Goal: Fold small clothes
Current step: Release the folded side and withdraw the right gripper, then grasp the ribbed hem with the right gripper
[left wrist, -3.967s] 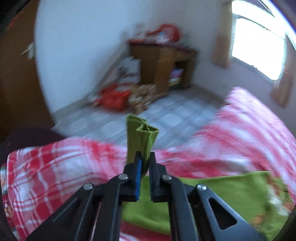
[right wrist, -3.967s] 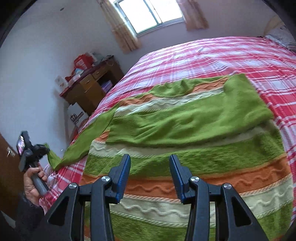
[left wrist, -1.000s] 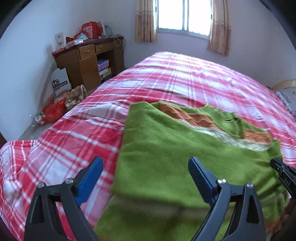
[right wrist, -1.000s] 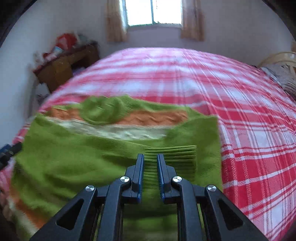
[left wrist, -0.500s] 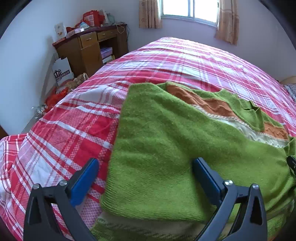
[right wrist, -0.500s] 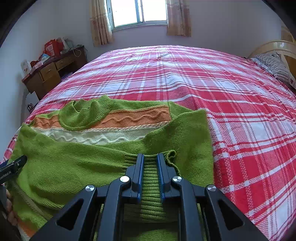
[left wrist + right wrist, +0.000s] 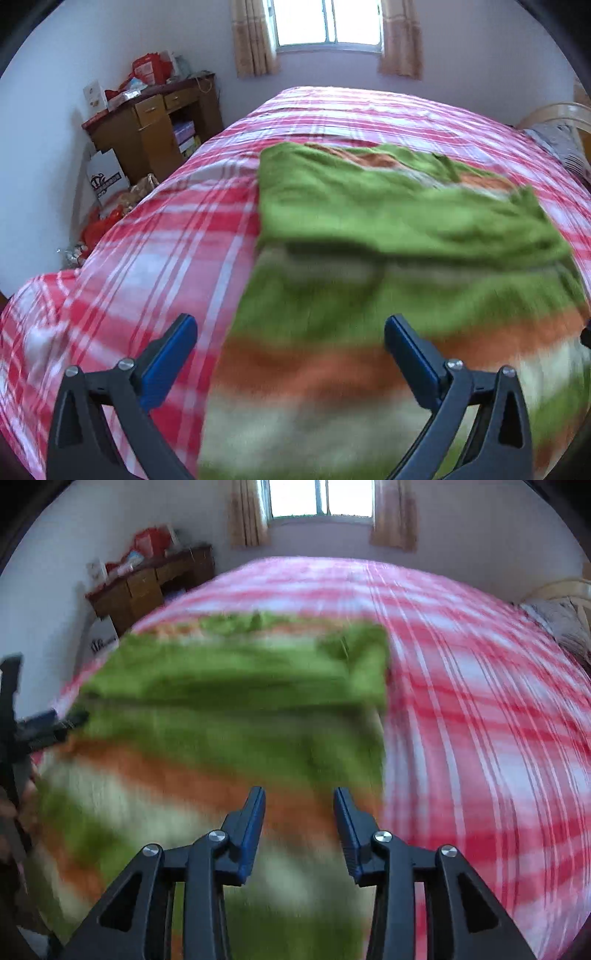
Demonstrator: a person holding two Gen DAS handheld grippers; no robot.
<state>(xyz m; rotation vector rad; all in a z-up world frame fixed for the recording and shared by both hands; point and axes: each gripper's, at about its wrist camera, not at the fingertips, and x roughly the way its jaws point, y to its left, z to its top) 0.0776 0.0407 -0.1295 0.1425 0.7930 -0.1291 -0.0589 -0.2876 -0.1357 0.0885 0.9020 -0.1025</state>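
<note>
A green sweater with orange and cream stripes (image 7: 388, 236) lies flat on the red plaid bed (image 7: 155, 236), both sleeves folded across its upper part. It also shows in the right wrist view (image 7: 229, 716). My left gripper (image 7: 290, 345) is open and empty above the sweater's lower left part. My right gripper (image 7: 299, 823) is open and empty above the sweater's lower right part. The left gripper shows at the left edge of the right wrist view (image 7: 44, 723). Both views are blurred by motion.
A wooden desk (image 7: 155, 122) with clutter stands left of the bed, with a white box (image 7: 107, 177) and bags on the floor beside it. A window with curtains (image 7: 328, 26) is at the far wall. A pillow (image 7: 561, 147) lies at the right.
My right gripper has let go of the sleeve cuff and opened. Both grippers have pulled back toward the sweater's lower part. The sleeve now lies folded across the sweater.
</note>
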